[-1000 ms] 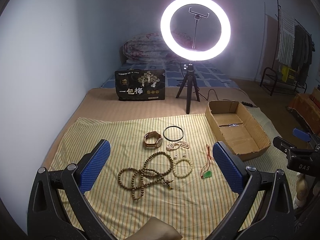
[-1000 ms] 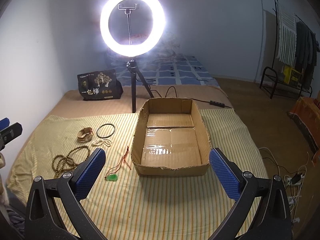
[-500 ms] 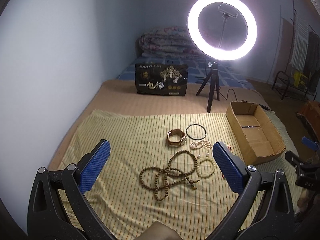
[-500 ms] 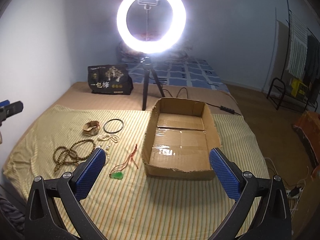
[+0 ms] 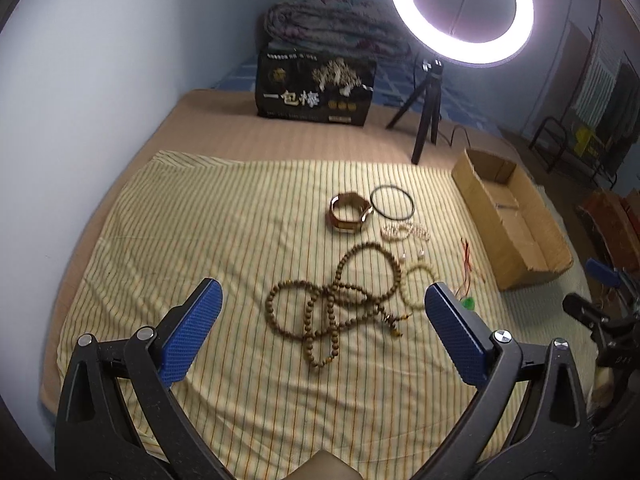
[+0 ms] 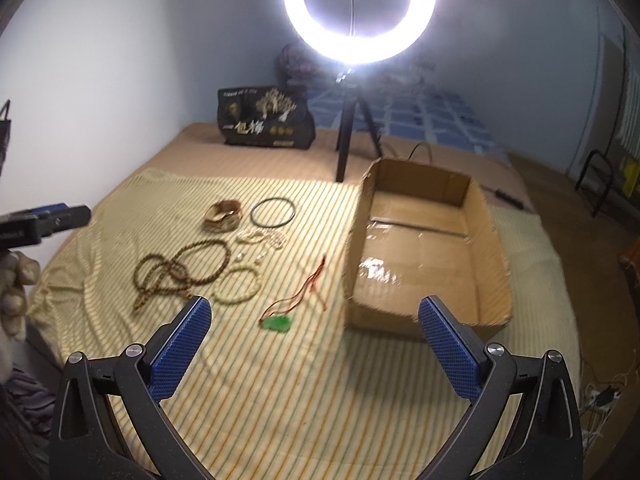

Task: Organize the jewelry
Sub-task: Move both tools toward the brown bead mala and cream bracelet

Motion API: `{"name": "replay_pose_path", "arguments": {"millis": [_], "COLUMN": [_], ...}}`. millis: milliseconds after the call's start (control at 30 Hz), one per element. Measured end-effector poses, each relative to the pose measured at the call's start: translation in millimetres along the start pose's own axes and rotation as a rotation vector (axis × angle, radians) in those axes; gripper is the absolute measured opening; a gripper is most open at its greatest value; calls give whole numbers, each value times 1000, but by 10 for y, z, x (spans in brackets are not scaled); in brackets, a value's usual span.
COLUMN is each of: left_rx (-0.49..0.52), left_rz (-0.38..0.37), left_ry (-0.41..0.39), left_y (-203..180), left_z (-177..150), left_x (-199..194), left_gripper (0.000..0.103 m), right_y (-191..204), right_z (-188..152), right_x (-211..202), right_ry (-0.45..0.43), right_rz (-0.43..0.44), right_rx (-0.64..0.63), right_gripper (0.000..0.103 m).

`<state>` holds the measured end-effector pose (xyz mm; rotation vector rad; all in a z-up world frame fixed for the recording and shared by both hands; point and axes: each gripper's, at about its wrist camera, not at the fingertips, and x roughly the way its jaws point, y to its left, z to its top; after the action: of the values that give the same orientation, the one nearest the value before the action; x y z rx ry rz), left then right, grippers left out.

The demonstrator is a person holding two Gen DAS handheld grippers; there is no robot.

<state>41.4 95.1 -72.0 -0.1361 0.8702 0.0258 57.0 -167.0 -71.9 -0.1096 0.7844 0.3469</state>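
Jewelry lies on a yellow striped cloth (image 5: 192,240). A long brown bead necklace (image 5: 332,304) (image 6: 184,268) is tangled in front of my open left gripper (image 5: 320,324). Beside it lie a pale bead bracelet (image 5: 418,284) (image 6: 236,286), a wooden bangle (image 5: 350,212) (image 6: 223,214), a thin black ring (image 5: 392,202) (image 6: 274,212), a small pearl strand (image 5: 402,232) and a green pendant on a red cord (image 6: 277,323). An empty cardboard box (image 6: 424,248) (image 5: 508,216) stands to the right. My right gripper (image 6: 316,344) hangs open above the cloth, near the pendant and the box's front wall.
A lit ring light on a black tripod (image 6: 352,128) (image 5: 428,120) stands behind the cloth. A black printed bag (image 5: 316,92) (image 6: 264,120) leans at the back. A clothes rack (image 5: 580,128) is at the far right, the wall on the left.
Both grippers have swung left and moved lower and nearer the cloth. The brown necklace now sits between my left fingers' line of sight. No jewelry has moved.
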Motion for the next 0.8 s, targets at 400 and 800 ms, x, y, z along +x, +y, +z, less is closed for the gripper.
{"name": "replay_pose_path", "arguments": {"millis": [400,800], "left_rx": [-24,88], "left_rz": [-40,-119], "left_ry": [144,260], "left_y": [95,99], "left_z": [47,222], "left_x": [494,1105], "left_gripper": [88,88], "right_y": [152,375], "right_z": [161,275], "right_x": [397,932], "right_ry": [143,256], "right_rz": [132,175], "right_rx": [3,-28], "right_gripper": [96,75]}}
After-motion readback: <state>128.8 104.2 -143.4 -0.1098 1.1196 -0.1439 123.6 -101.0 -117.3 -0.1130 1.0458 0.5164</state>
